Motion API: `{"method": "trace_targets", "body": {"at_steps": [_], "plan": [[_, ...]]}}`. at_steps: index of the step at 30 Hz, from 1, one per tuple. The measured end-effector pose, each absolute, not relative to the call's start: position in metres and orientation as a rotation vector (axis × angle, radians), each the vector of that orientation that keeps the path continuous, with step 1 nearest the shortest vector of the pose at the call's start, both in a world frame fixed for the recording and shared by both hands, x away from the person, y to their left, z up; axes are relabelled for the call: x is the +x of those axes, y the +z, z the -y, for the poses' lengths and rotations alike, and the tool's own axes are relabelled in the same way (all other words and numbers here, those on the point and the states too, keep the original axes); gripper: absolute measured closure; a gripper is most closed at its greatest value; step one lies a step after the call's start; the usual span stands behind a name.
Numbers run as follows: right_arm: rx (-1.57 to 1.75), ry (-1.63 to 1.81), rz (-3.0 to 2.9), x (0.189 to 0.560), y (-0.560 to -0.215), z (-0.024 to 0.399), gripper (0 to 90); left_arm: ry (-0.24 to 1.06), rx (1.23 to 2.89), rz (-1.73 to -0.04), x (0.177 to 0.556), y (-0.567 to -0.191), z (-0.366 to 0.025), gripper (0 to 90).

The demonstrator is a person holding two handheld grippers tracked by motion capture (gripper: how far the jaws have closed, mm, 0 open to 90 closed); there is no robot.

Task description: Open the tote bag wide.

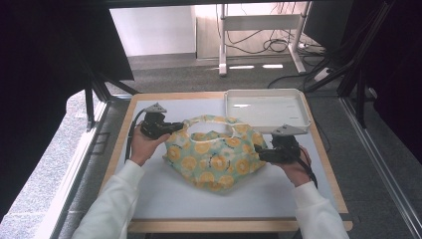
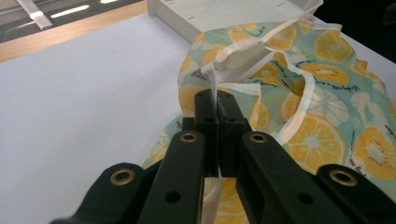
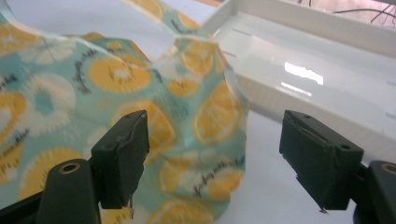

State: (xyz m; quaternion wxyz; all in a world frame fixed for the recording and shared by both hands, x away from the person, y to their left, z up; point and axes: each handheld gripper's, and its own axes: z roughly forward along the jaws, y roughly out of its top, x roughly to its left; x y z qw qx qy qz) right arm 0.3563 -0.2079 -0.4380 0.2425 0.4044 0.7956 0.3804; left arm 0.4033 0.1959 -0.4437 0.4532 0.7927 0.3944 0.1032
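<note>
A teal cloth printed with orange and lemon slices lies bunched in the middle of the table; it has white edging. My left gripper is at the cloth's left edge, shut on the white-trimmed edge. At the cloth's right side my right gripper stands open, its pads wide apart. The cloth's right edge lies between and beyond the jaws, and the pads do not press on it.
A white shallow tray sits at the back right of the table, touching the cloth's far edge. The pale table top has bare room at the front and left. Dark frame posts stand on both sides.
</note>
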Motion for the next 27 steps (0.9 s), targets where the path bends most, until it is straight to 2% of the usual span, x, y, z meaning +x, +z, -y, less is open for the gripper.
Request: {"method": "trace_targets", "body": {"at_steps": [10, 20, 27], "plan": [[1.1, 1.03, -2.223, 0.389, -0.424, 0.189, 24.4, 0.25, 1.965, -0.977, 0.406, -0.446, -0.193, 89.9], [1.133, 0.966, -2.298, 0.436, -0.434, 0.181, 26.6, 0.241, 1.964, -0.983, 0.409, -0.445, -0.19, 89.9], [1.119, 0.915, -2.333, 0.452, -0.446, 0.171, 27.1, 0.239, 1.966, -0.99, 0.409, -0.445, -0.191, 89.9]]}}
